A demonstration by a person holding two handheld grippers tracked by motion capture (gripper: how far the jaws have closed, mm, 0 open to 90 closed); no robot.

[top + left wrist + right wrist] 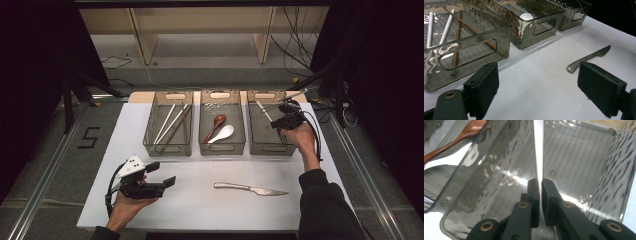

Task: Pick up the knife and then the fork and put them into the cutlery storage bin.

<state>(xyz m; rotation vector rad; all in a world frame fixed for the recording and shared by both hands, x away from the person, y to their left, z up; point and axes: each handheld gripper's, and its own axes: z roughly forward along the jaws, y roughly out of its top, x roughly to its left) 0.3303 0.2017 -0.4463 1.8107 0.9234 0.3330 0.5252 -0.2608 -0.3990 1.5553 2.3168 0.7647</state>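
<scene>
Three smoked plastic bins stand in a row at the far side of the desk (200, 200). Over the right bin (270, 146), the right gripper (540, 185) has its jaws pinched tight on a flat silver utensil (538, 150) whose end reaches down into that bin. Near left, the left gripper (539, 82) rests with jaws wide apart and empty, facing a table knife (250, 188) lying alone on the desk.
</scene>
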